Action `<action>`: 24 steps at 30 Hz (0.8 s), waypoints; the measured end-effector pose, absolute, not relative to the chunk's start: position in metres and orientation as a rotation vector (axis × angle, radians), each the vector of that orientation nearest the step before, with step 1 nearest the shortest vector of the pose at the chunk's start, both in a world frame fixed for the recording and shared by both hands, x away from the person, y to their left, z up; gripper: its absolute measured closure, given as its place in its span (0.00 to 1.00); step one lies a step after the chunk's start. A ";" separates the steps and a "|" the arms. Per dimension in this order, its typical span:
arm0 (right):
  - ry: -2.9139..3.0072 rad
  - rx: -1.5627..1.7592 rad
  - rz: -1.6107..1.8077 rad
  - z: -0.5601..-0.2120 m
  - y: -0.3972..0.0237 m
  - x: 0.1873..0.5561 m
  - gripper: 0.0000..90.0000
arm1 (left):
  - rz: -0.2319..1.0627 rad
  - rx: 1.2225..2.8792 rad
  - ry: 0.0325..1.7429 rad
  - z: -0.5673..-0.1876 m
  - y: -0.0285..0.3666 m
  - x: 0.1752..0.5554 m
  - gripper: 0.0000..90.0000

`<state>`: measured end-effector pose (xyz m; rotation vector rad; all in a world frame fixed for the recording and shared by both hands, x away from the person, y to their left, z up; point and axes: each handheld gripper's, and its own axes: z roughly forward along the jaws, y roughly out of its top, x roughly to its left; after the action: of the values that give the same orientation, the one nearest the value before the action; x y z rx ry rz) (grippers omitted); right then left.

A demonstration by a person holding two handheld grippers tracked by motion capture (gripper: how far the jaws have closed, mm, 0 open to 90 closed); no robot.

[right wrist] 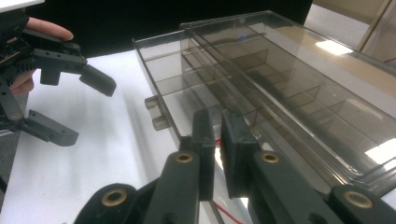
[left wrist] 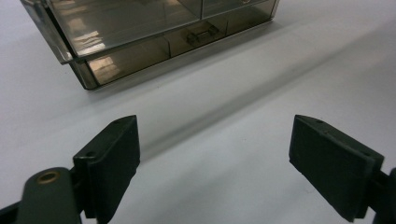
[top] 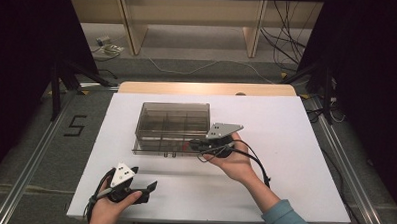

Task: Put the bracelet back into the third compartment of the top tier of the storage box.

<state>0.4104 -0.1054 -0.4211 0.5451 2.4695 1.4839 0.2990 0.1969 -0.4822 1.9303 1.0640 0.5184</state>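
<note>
High view, right tongs at box front

place: lab recording setup | desk under a white sheet, centre | black curtains at both sides | metal rails on grey floor | loose cables upper right | taped "5" left

a black "5" is marked on the grey floor left of the table.
</note>
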 end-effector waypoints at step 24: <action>2.391 0.584 1.481 -0.409 -0.120 0.404 0.67 | 0.520 1.933 1.063 -0.482 0.196 0.299 0.18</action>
<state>0.4044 -0.1204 -0.4088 0.5836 2.3910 1.4807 0.2986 0.1963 -0.4822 1.9332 1.0628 0.5195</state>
